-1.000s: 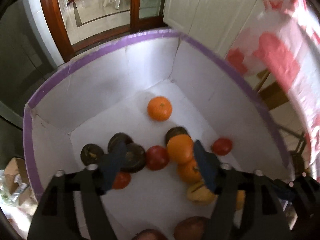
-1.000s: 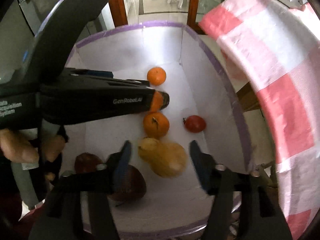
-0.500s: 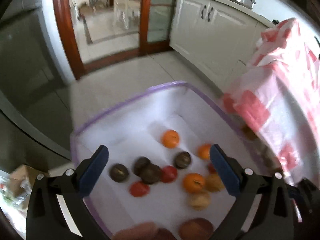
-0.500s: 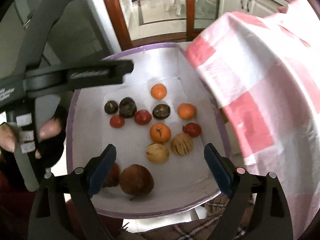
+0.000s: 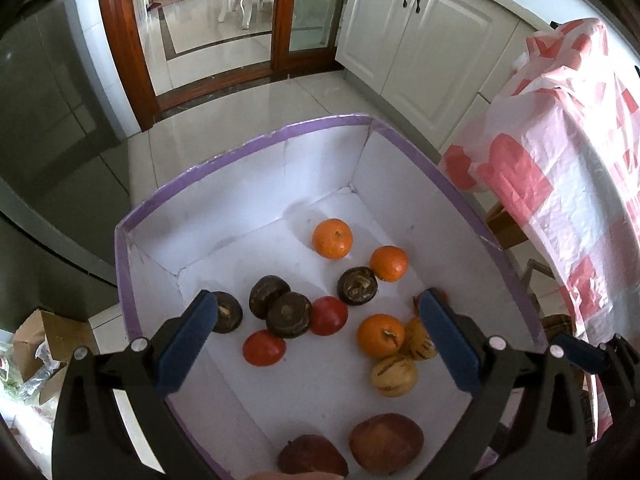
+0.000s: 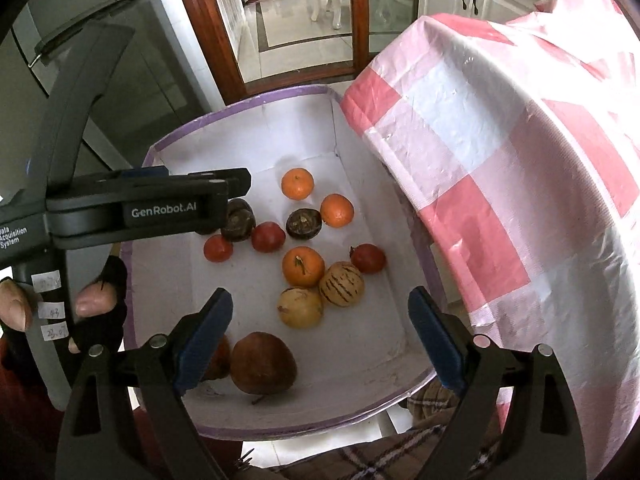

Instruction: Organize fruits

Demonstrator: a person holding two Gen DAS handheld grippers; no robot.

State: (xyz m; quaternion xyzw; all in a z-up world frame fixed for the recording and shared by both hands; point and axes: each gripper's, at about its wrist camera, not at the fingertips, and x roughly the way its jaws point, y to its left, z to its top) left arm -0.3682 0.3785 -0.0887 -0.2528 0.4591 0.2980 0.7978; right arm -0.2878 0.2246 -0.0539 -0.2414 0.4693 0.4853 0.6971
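A white box with a purple rim (image 5: 240, 148) holds the fruit: three oranges (image 5: 332, 239), several dark round fruits (image 5: 289, 315), red tomatoes (image 5: 264, 348), two yellow striped melons (image 5: 394, 375) and two brown-red fruits (image 5: 386, 438). My left gripper (image 5: 319, 299) hangs open above the box with nothing between its fingers. My right gripper (image 6: 320, 297) is also open and empty, over the near end of the box (image 6: 260, 98) above the striped melons (image 6: 342, 284) and an orange (image 6: 303, 266). In the right wrist view the left gripper (image 6: 236, 184) shows side-on at the left.
A pink and white checked tablecloth (image 6: 500, 200) hangs right beside the box (image 5: 560, 184). White cabinets (image 5: 420, 32) and a glass door with a wooden frame stand beyond. A cardboard carton (image 5: 36, 344) lies on the floor at left. A person's gloved hand (image 6: 92, 304) grips the left tool.
Both grippers have risen out of the box and their jaws have spread wide. The orange and the yellow fruit that were between the fingers now lie on the box floor.
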